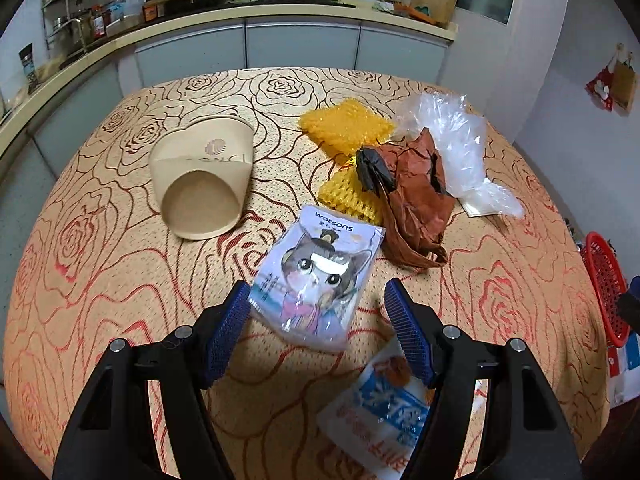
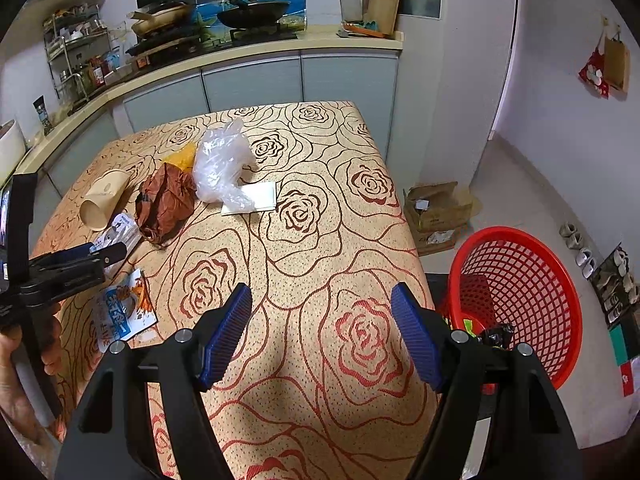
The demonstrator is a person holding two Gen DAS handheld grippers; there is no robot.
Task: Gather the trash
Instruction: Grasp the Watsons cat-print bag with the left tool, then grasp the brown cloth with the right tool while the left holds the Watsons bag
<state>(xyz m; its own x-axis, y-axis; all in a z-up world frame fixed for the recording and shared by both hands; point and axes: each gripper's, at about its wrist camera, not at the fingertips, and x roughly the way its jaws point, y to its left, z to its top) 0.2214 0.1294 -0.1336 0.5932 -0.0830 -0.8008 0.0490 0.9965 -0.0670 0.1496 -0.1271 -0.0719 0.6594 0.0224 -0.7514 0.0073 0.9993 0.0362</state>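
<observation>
My left gripper [image 1: 318, 300] is open just above the table, its blue pads either side of the near end of a Watsons cat-print packet [image 1: 320, 276]. A blue-and-white snack wrapper [image 1: 380, 412] lies under its right finger. Beyond lie a tipped paper cup [image 1: 202, 178], yellow foam netting [image 1: 346, 124], crumpled brown paper [image 1: 416, 196] and a clear plastic bag [image 1: 460, 144]. My right gripper [image 2: 320, 320] is open and empty above the table's near right part. The left gripper also shows in the right wrist view [image 2: 100, 254]. A red mesh basket [image 2: 532, 280] stands on the floor right of the table, holding some scraps.
The table has a rose-patterned cloth [image 2: 320, 220]. A white card [image 2: 256, 198] lies under the plastic bag. A cardboard box [image 2: 436, 208] sits on the floor beyond the basket. A kitchen counter [image 2: 260, 50] with pans runs behind the table.
</observation>
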